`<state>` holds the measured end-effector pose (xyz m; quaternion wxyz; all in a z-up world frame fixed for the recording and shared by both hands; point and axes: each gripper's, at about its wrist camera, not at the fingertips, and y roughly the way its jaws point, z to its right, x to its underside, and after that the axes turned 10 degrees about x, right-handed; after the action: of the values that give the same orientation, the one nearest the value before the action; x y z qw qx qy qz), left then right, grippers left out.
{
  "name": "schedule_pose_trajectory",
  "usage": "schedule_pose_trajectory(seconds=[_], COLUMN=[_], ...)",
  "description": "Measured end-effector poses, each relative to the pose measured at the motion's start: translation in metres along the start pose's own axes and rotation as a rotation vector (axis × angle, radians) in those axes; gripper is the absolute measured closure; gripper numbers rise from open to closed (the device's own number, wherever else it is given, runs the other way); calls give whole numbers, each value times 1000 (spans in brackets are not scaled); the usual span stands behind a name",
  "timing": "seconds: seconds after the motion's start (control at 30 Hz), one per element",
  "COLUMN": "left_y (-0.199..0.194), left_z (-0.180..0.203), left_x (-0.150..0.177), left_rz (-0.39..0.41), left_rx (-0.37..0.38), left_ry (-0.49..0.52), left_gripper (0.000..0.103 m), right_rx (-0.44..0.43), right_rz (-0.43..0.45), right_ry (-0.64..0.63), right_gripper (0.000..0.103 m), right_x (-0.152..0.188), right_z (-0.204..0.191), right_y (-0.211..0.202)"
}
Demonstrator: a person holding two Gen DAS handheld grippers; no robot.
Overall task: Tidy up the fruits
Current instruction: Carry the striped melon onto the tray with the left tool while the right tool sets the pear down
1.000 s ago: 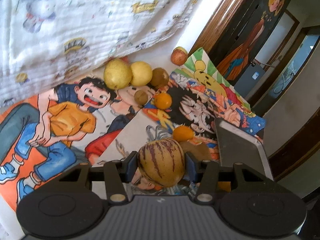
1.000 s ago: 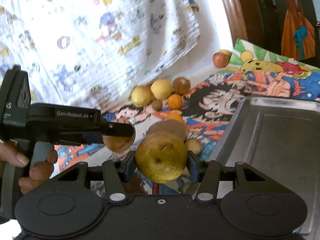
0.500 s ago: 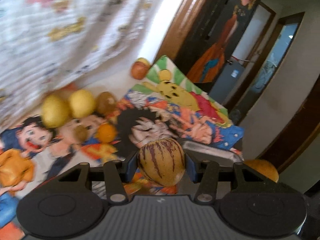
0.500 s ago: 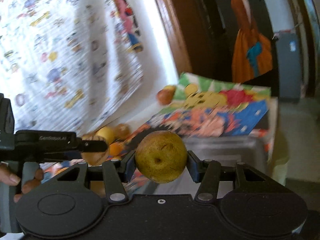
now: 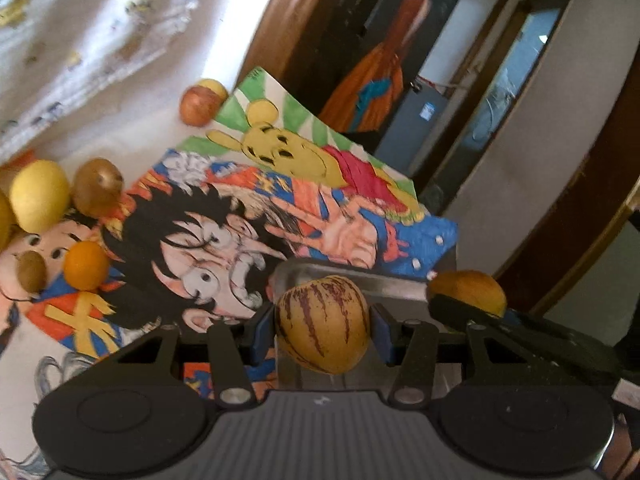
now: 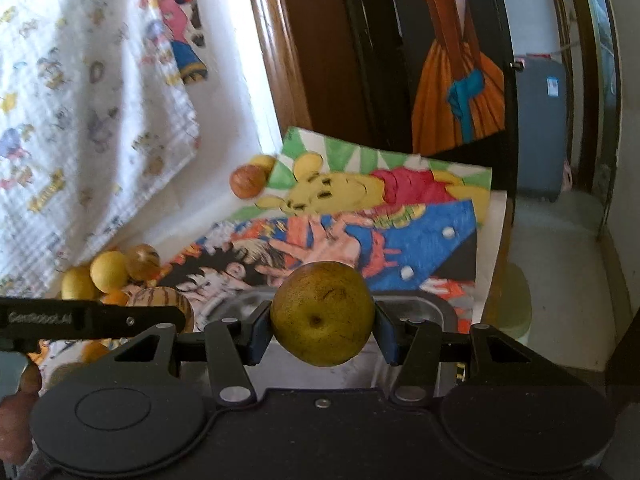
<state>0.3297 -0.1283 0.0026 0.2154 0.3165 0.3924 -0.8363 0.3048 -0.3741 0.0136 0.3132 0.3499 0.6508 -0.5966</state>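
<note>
Cartoon posters cover the table, loose fruit at its left edge, a metal tray at its near right.

Left to right: lemon (image 5: 39, 194), orange (image 5: 86, 265) and apple (image 5: 198, 105) lie far from the tray (image 5: 384, 282). Left tongs (image 5: 322, 330) clamp a striped melon (image 5: 322, 324) just above the tray's near-left rim; right tongs (image 6: 322, 330) clamp a pear (image 6: 322, 314) over the tray's middle, both level and pointing forward. Each fruit probably only needs lowering and letting go.
</note>
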Motion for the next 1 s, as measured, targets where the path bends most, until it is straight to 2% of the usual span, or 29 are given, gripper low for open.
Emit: schedule_pose_trajectory(seconds=[0.23, 0.8, 1.0], left_y=[13, 16, 17], left_z=[-2, 16, 19], left_x=[12, 24, 25], left_rz=[-50, -71, -79], left_rx=[14, -24, -34], left_ry=[17, 184, 213], left_gripper=[49, 48, 48], right_rx=[14, 21, 20], right_rz=[-32, -96, -114], right_ry=[2, 55, 66], right_gripper=[49, 48, 48], right_x=[6, 11, 13], right_z=[2, 11, 12], right_y=[13, 20, 19])
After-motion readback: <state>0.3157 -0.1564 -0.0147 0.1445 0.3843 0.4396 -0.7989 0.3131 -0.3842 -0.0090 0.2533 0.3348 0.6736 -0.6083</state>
